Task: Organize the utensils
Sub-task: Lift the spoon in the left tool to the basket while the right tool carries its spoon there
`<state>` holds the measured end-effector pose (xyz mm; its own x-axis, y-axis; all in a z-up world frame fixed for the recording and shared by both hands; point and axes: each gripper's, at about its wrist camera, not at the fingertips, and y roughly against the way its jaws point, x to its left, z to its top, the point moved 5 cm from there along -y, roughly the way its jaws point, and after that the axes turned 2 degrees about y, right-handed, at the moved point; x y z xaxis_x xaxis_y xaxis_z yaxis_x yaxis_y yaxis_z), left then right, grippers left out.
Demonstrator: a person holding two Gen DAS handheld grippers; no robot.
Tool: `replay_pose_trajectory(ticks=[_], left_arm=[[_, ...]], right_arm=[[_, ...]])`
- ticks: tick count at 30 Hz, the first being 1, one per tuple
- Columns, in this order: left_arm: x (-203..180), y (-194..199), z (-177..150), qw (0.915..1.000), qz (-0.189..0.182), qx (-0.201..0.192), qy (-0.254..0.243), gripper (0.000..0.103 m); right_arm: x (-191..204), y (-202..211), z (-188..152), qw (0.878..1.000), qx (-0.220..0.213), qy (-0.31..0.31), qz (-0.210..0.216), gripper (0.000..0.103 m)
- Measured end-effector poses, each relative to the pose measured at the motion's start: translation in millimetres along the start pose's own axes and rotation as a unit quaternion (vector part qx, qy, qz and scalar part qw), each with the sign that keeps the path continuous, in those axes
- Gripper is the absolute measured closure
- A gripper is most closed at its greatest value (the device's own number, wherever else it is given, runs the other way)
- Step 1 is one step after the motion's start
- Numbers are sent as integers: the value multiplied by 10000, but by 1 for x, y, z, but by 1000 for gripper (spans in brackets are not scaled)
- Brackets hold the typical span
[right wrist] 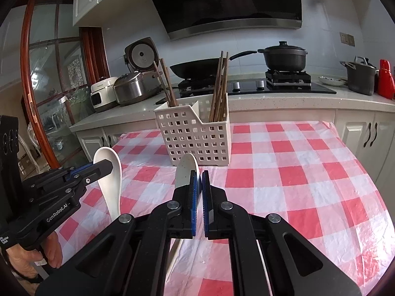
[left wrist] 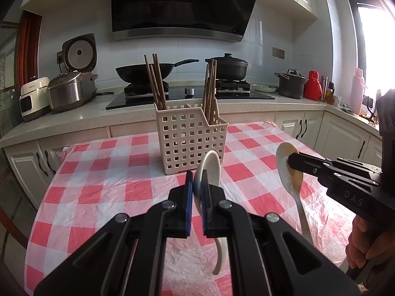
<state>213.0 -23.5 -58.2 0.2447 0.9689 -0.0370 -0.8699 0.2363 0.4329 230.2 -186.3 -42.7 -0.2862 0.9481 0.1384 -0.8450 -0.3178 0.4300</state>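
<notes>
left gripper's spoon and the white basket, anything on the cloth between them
Nothing: only bare checked tablecloth lies between the spoon in the left gripper and the basket. The left wrist view shows it best.

We are in a home kitchen: a black range hood (left wrist: 182, 7) hangs over a gas hob (left wrist: 190, 93) carrying a wok (left wrist: 145, 72) and a lidded black pot (left wrist: 228, 67), rice cookers (left wrist: 71, 88) crowd the pale countertop (left wrist: 74, 118), white cabinets (left wrist: 345, 135) line the walls, and a red-and-white checked cloth (right wrist: 296, 172) covers the table.
</notes>
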Motion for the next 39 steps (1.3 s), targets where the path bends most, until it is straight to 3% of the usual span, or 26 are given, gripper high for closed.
replay_pose_trajectory(ticks=[17, 31, 39], left_arm=[[1, 1, 4, 10000, -8, -13, -16, 97], [0, 4, 6, 10000, -43, -33, -27, 97], [-4, 7, 32, 9997, -146, -206, -41, 97]], right_arm=[[-9, 5, 6, 9994, -242, -251, -82, 98], [3, 17, 17, 9988, -472, 57, -88, 97], [3, 13, 35, 9978, -626, 187, -136, 97]])
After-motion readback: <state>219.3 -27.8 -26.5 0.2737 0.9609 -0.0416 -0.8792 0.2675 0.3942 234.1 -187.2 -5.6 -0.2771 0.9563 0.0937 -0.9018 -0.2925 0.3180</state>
